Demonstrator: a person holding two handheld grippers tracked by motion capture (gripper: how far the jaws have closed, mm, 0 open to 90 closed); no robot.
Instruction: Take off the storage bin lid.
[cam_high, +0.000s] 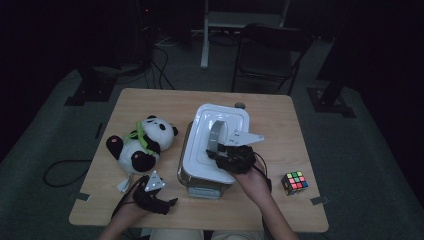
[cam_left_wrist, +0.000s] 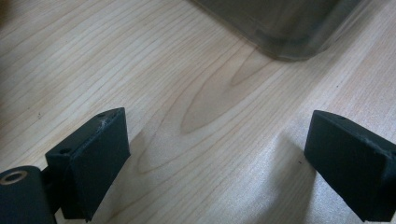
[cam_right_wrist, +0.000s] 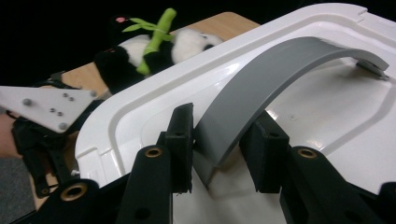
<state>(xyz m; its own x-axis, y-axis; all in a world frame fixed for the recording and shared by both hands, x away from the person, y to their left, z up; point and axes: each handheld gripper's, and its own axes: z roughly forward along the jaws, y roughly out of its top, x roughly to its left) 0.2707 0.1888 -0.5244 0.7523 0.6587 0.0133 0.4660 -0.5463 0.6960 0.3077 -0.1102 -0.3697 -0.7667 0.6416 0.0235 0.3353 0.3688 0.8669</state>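
Two bystanders: panda (cam_high: 142, 144), cube (cam_high: 294, 182)

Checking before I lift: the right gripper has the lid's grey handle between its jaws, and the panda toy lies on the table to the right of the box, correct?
Not quite. The panda toy lies left of the box, as the high view shows. The right gripper does have the grey handle between its jaws.

A light wooden table (cam_high: 280, 120) carries a plush panda (cam_high: 142, 142) at left, a lidded bin (cam_high: 212, 147) centre, a puzzle cube (cam_high: 294, 182) near right.
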